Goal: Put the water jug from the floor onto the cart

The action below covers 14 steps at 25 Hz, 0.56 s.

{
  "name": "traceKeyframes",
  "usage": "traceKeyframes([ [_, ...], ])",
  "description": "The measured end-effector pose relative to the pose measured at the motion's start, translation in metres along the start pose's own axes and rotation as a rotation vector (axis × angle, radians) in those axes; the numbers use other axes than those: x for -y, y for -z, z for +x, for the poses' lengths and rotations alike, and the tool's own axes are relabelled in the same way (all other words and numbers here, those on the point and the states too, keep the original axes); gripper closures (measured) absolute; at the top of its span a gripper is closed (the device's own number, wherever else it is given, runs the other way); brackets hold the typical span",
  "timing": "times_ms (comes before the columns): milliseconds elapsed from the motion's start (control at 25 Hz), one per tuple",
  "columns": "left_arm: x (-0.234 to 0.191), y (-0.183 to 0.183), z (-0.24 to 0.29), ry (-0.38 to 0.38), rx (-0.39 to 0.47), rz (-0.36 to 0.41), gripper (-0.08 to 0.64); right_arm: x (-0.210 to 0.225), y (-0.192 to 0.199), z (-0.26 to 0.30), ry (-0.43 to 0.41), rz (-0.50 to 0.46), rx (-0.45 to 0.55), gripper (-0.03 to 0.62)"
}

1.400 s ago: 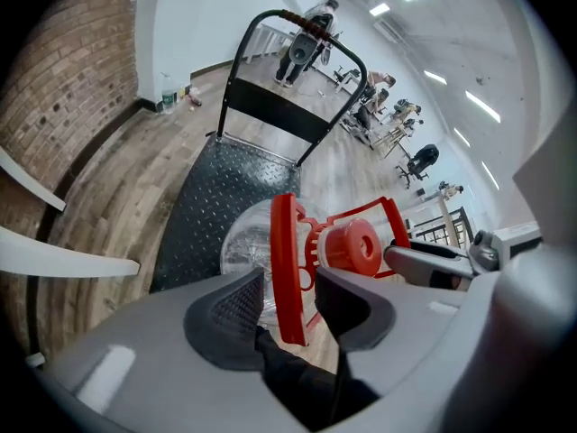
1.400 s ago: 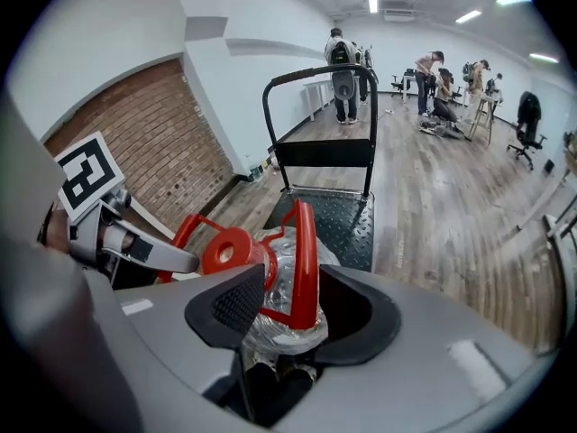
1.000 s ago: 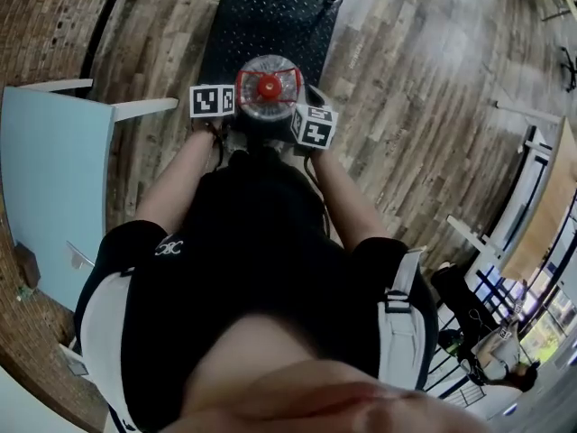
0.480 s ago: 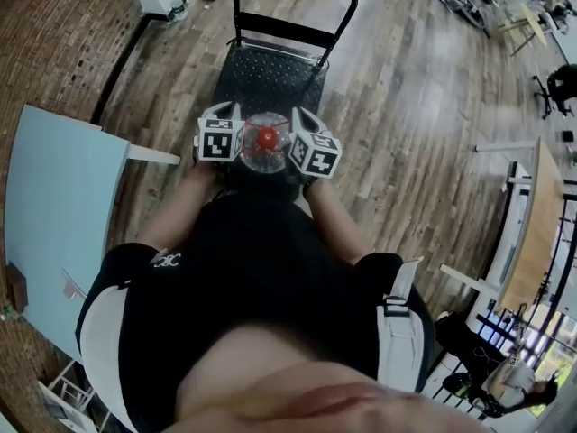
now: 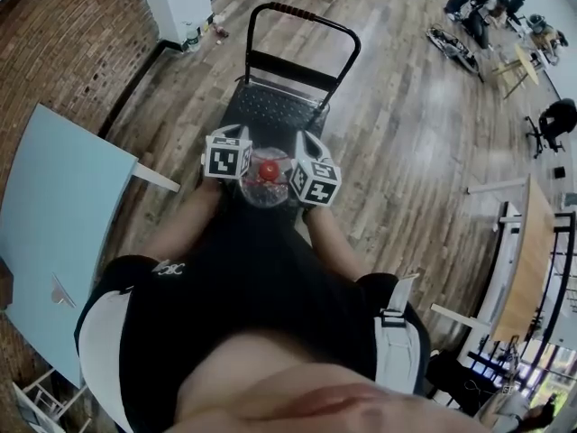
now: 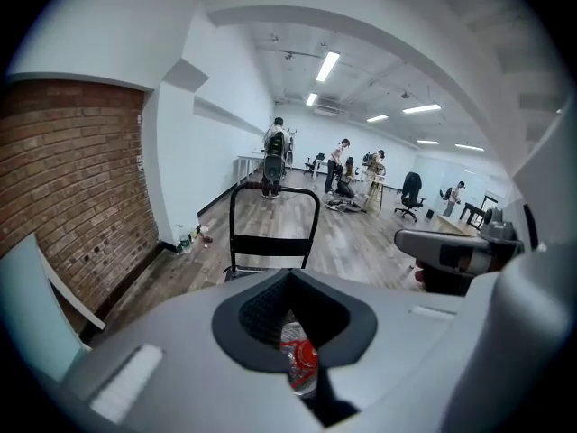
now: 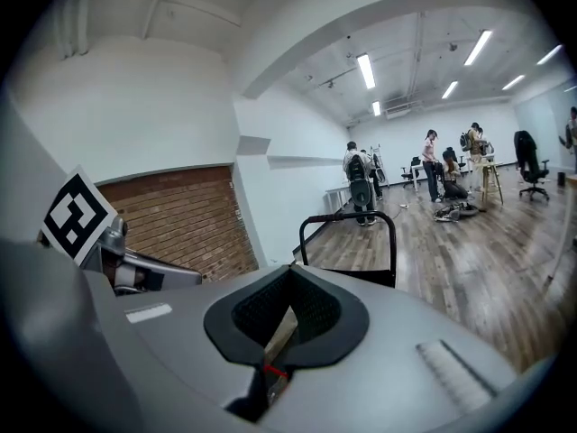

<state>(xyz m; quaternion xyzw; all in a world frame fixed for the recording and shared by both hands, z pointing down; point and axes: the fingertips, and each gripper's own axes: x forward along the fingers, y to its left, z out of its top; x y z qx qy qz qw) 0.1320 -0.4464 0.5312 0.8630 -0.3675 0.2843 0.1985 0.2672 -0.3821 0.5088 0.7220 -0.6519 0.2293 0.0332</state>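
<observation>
Clear plastic with a red cap, the water jug sits between the two grippers in front of the person's black shirt. From the head view it lies over the near end of the black cart, and I cannot tell whether it touches the perforated deck. The left gripper presses against the jug's left side and the right gripper against its right side, their marker cubes level with the cap.

In the left gripper view the jaws are closed together. Only a dark-lined notch is left between them, and the red cap and some crinkled plastic fill it. In the right gripper view the jaws are closed the same way, with a pale strip and a sliver of red in the notch.

The cart's upright handle stands at its far end on the wooden floor. A pale blue tabletop lies to the left, its right corner near the person's left forearm. A brick wall runs behind it.
</observation>
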Motion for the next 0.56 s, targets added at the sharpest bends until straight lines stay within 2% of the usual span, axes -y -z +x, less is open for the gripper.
traceKeyframes([
  [120, 0.004, -0.004, -0.005, 0.026, -0.003, -0.032, 0.56, 0.0, 0.003, -0.003, 0.004, 0.017, -0.008, 0.58],
  [560, 0.019, 0.001, -0.004, 0.056, -0.035, 0.002, 0.56, 0.003, 0.017, -0.013, 0.014, 0.058, -0.04, 0.58],
])
